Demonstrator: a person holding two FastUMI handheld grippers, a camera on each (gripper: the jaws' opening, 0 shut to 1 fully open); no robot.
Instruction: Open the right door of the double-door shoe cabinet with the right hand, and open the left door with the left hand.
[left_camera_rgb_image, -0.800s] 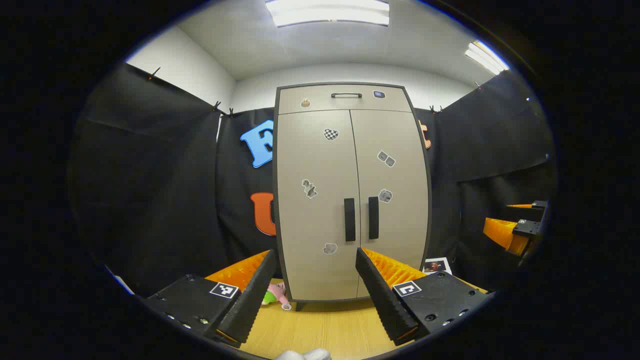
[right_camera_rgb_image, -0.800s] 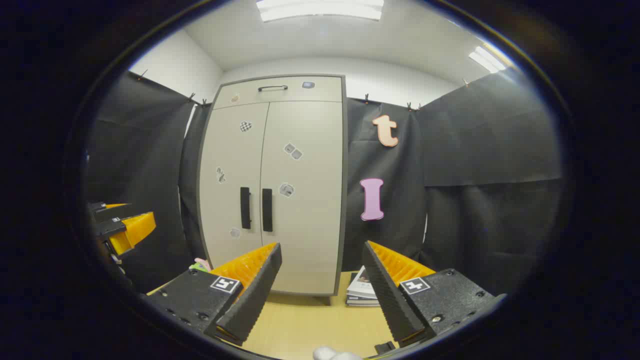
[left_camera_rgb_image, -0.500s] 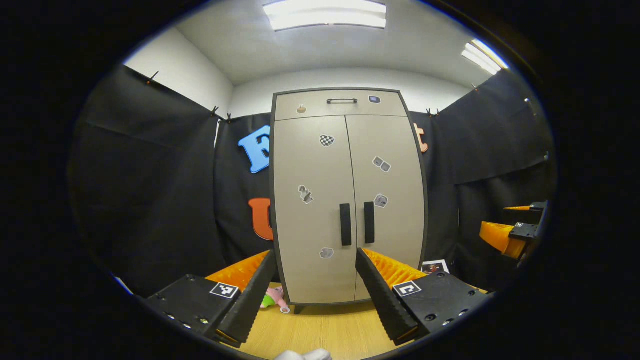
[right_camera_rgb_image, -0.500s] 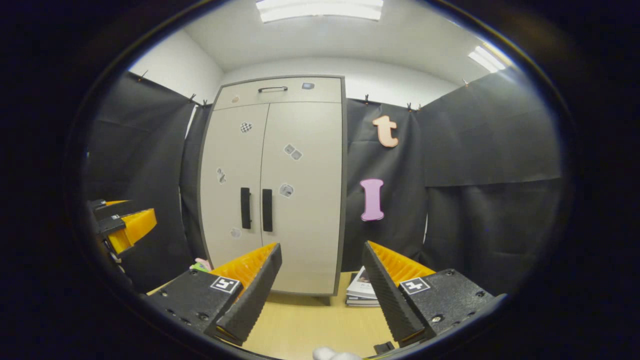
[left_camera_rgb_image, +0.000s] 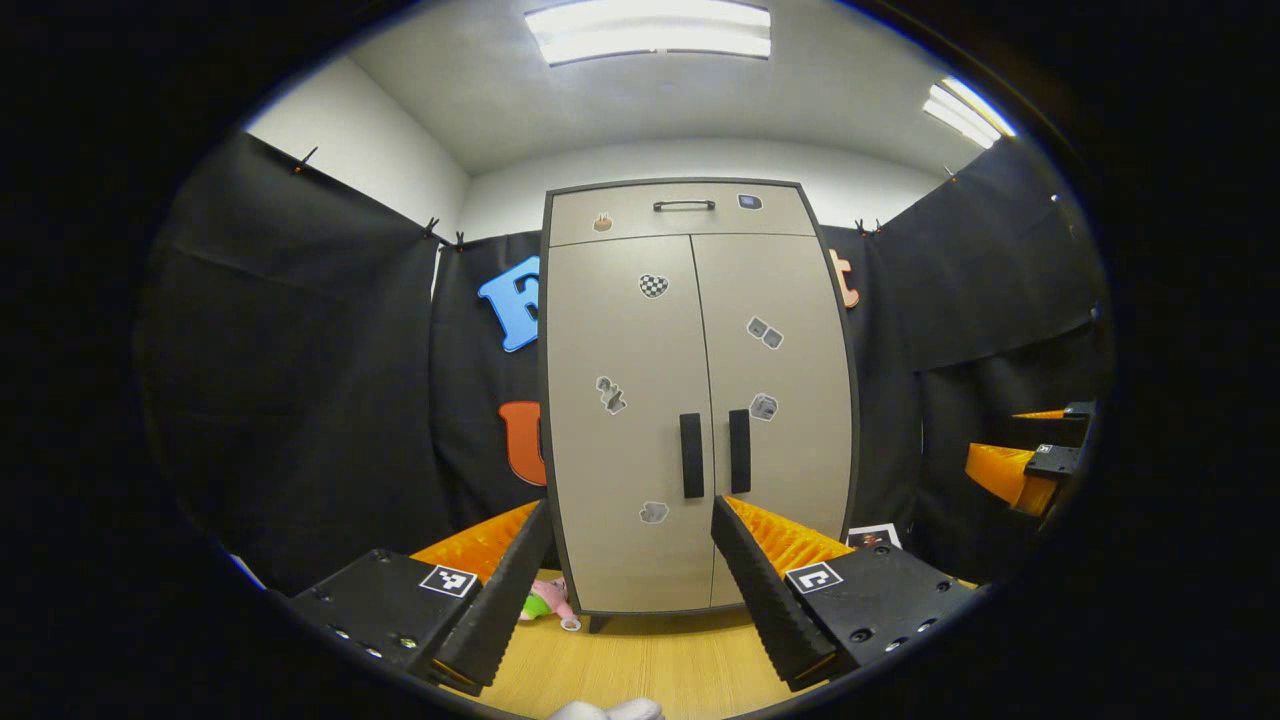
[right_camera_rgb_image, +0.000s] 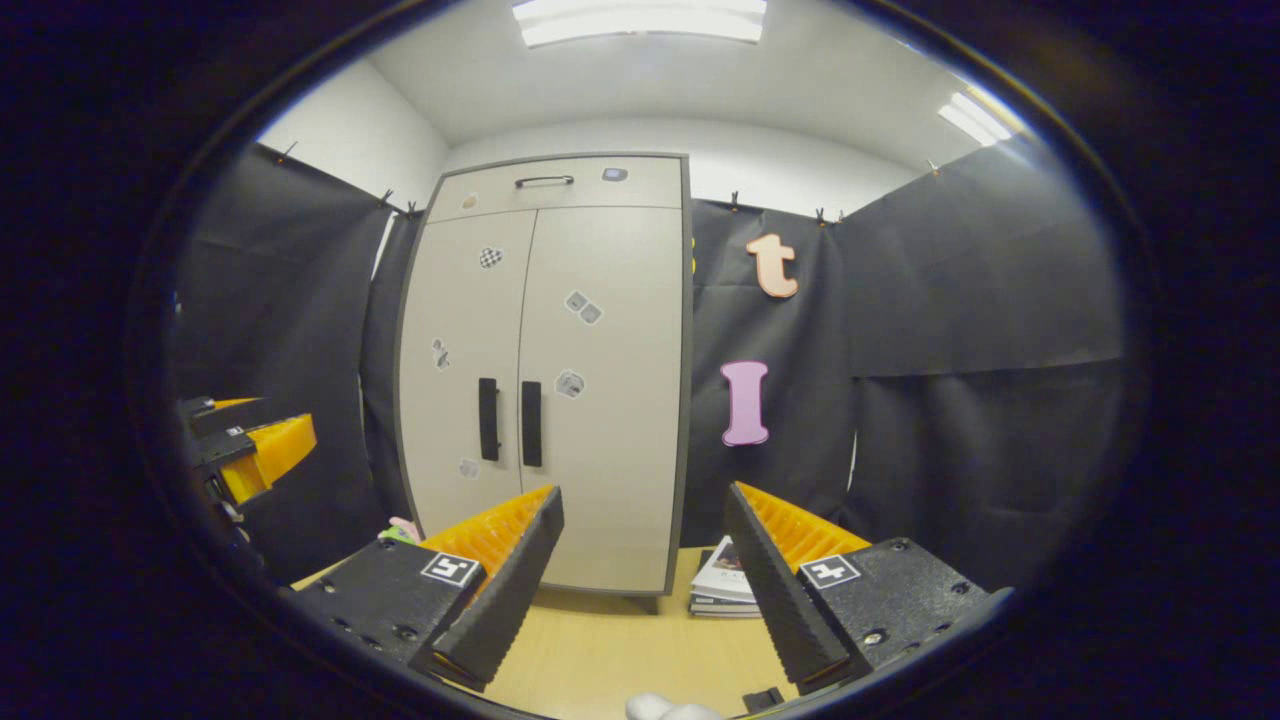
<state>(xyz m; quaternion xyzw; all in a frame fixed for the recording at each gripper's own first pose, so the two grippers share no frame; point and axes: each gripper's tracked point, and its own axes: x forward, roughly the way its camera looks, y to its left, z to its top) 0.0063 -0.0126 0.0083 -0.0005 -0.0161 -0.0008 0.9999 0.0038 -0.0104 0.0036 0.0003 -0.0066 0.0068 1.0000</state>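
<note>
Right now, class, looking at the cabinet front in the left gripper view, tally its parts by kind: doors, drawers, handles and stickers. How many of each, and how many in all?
Doors: 2 (left door, right door)
Drawers: 1 (drawer)
Handles: 3 (left handle, right handle, drawer handle)
Stickers: 7
Total: 13

Shoe cabinet (left_camera_rgb_image: 697, 400) stood upright on the floor (left_camera_rgb_image: 640, 665) against the booth's back wall.

Its left door (left_camera_rgb_image: 620, 420) and right door (left_camera_rgb_image: 780, 400) met at the middle, their handles (left_camera_rgb_image: 692, 455) side by side, under a drawer (left_camera_rgb_image: 680, 212). A soft toy (left_camera_rgb_image: 545, 598) lay by its left foot, a stack of magazines (right_camera_rgb_image: 722, 585) by its right. The left gripper (left_camera_rgb_image: 630, 570) faced the doors; the right gripper (right_camera_rgb_image: 645, 560) stood further right, both well apart from the cabinet.
</note>
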